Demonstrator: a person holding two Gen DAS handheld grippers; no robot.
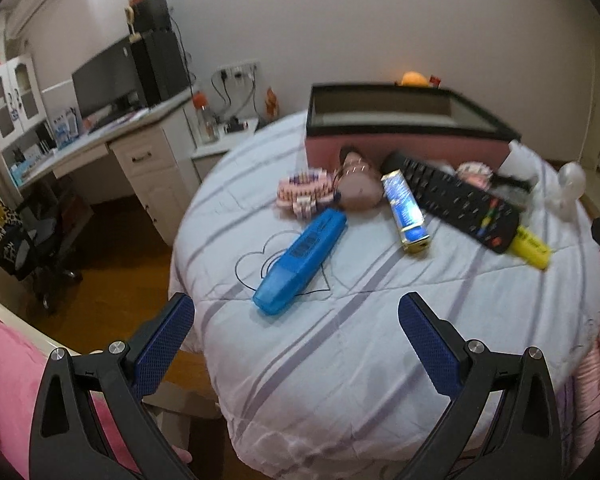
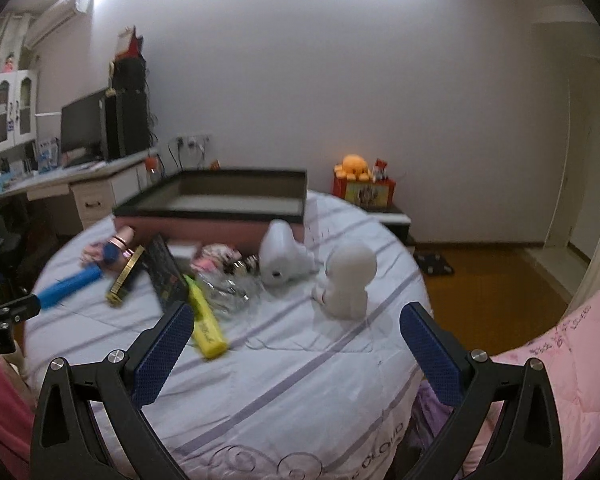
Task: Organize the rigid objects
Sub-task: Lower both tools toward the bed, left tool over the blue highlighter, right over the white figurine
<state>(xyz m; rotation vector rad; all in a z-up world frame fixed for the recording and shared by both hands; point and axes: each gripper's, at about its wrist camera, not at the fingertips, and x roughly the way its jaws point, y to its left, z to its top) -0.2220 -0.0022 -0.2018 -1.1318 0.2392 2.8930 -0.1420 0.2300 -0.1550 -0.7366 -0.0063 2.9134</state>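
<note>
1. blue-padded left gripper [image 1: 296,312] hangs spread and empty over the quilt [image 1: 380,340]; the blue highlighter [image 1: 300,256] lies just ahead, the remote [image 1: 456,200] and pink box [image 1: 404,136] beyond.
2. blue-padded right gripper [image 2: 294,322] is spread too, holding nothing; the yellow highlighter [image 2: 206,328] lies beside its left finger, the white figurine [image 2: 346,280] ahead.

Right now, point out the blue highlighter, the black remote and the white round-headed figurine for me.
blue highlighter [image 1: 300,260], left wrist view, middle of its body.
black remote [image 1: 460,204], left wrist view, on its keypad.
white round-headed figurine [image 2: 350,268], right wrist view, on its head.
</note>
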